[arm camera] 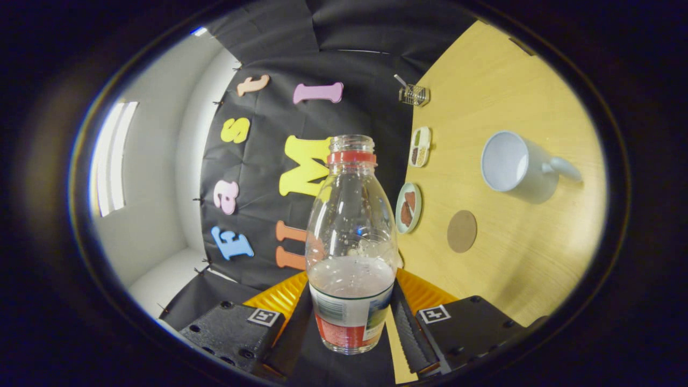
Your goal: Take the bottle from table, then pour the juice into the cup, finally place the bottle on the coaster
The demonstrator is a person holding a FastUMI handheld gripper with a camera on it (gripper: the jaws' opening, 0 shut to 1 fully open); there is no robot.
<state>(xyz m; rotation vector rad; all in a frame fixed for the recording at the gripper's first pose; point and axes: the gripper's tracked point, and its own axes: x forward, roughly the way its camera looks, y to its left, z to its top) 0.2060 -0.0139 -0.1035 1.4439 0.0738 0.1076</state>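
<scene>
My gripper (pixel 350 329) is shut on the lower, labelled part of a clear plastic bottle (pixel 350 226), one finger on each side. The bottle has no cap and a red ring under its open mouth. Pale juice fills its lower part, with drops on the inside wall. The view is rolled, so the wooden table (pixel 516 279) stands to the right of the bottle. On it beyond the fingers are a white cup (pixel 518 166) with its handle pointing away and its open mouth facing the bottle, and a round brown coaster (pixel 461 231) nearer to me.
A small round dish (pixel 408 207) with brown food, an oblong divided dish (pixel 420 146) and a small glass holder (pixel 413 95) line the table's edge by the black cloth wall. A white wall with a bright window (pixel 113 161) is to the left.
</scene>
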